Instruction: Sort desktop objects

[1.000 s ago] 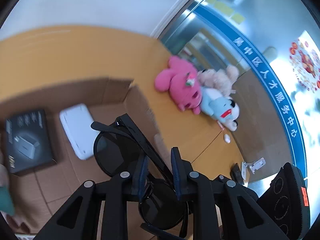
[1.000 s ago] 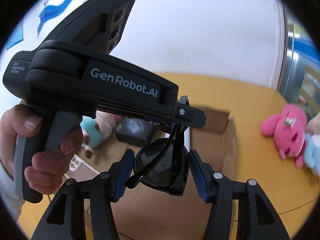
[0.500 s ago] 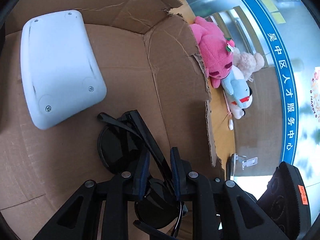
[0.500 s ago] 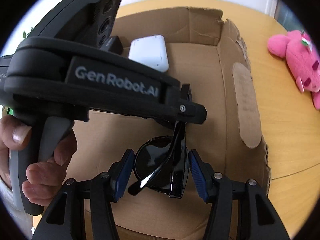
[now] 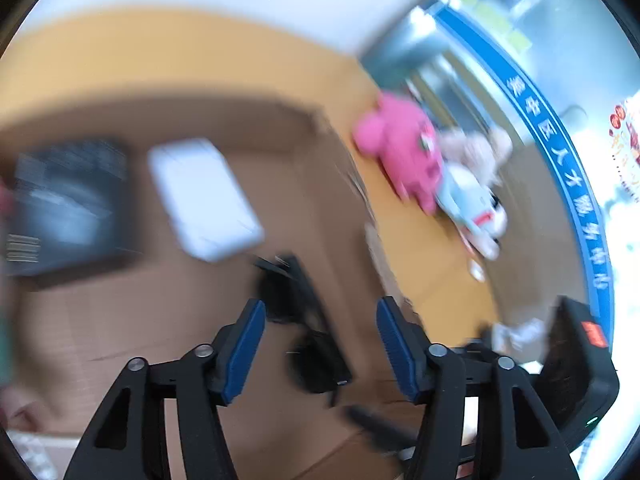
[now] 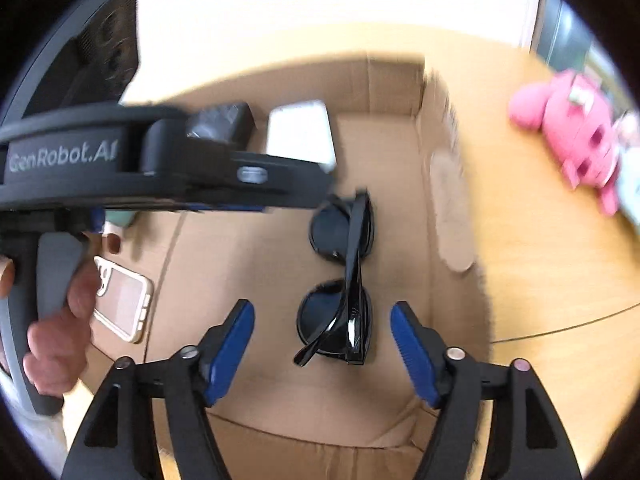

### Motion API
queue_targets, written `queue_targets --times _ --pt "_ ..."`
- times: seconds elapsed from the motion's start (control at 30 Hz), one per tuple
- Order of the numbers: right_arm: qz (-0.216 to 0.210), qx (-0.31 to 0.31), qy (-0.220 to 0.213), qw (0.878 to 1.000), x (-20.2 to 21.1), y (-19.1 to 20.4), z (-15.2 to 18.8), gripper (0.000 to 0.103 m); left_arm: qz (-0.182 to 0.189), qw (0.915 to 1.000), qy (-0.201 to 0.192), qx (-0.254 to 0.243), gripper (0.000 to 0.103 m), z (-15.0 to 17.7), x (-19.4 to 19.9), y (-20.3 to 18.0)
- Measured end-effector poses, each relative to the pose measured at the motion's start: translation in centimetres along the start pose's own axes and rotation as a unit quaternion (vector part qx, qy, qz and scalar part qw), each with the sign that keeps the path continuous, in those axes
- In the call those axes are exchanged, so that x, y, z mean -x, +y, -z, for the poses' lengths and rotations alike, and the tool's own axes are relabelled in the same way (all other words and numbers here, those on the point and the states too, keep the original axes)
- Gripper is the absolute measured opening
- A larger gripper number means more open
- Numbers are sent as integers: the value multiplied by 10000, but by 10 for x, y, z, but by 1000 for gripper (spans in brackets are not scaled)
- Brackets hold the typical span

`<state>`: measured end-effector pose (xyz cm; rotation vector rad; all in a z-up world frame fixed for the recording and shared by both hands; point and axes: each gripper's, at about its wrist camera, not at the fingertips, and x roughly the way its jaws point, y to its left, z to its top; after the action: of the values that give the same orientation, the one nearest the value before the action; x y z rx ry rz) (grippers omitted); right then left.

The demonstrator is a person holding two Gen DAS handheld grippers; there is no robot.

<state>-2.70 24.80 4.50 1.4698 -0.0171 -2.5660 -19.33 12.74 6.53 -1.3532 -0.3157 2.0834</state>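
Observation:
Black sunglasses (image 6: 344, 280) lie folded on the floor of an open cardboard box (image 6: 400, 152); they also show blurred in the left wrist view (image 5: 308, 320). My left gripper (image 5: 320, 344) is open and empty above them. My right gripper (image 6: 322, 344) is open and empty, its jaws either side of the near lens without touching. The left gripper body (image 6: 160, 168) crosses the right wrist view. A white flat device (image 5: 204, 196) and a black box (image 5: 68, 208) also lie in the cardboard box.
A pink plush (image 5: 404, 160), a beige plush (image 5: 476, 148) and a light blue plush (image 5: 476, 212) lie on the wooden table (image 6: 552, 264) right of the box. A phone in a beige case (image 6: 120, 304) lies at the box's left.
Both grippers opened and let go of the sunglasses, which now lie on the box floor. Both grippers have risen and pulled back from them.

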Motion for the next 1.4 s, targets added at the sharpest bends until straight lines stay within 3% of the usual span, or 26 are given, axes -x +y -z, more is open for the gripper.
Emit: queue_targets --times 0.07,0.1,0.17,0.23,0.33,0.37,0.43,0.6,0.67,0.7,0.73,0.8,0.83,1.13,1.4 --pt "119 198 -593 9980 31 13 12 78 -481 9955 -773 -272 72 16 49 -3" --pt "189 276 -1000 9944 48 22 22 81 -777 9883 -1238 -427 75 27 77 -6" --pt "315 283 -1731 9840 62 28 28 83 -1249 9695 -1992 -692 95 55 121 -9" --pt "336 322 -2294 9722 57 27 21 86 -1790 9451 -2600 -844 103 87 156 -7" --pt "486 451 -2764 9587 49 38 38 87 -2707 9061 -3132 -876 103 134 178 1" --pt "439 430 -2810 9577 42 41 40 88 -2922 8965 -3227 -821 103 148 179 6" --pt "305 302 -2851 9575 37 41 36 89 -3122 8877 -3318 -661 103 172 175 19" --pt "182 57 -2214 9750 -5 28 46 90 -3314 8907 -3104 -221 103 209 142 52" --pt "459 414 -2511 9660 -8 34 50 94 -3535 8849 -3024 -246 103 218 125 57" --pt "473 401 -2562 9646 -10 33 50 103 -3660 8814 -2978 -248 103 222 117 60" --pt "378 323 -2549 9657 -12 30 49 103 -3728 8796 -2944 -247 103 226 110 60" --pt "351 322 -2629 9637 -17 27 48 103 -3949 8631 -3123 -398 103 231 102 56" --pt "333 297 -2669 9627 -20 25 49 103 -3953 8597 -3202 -458 103 233 102 55" --pt "312 230 -2664 9631 -21 28 56 103 -3672 8780 -3018 -565 103 222 99 65" --pt "305 229 -2660 9632 -19 29 59 103 -3688 8775 -3013 -562 103 220 98 67"
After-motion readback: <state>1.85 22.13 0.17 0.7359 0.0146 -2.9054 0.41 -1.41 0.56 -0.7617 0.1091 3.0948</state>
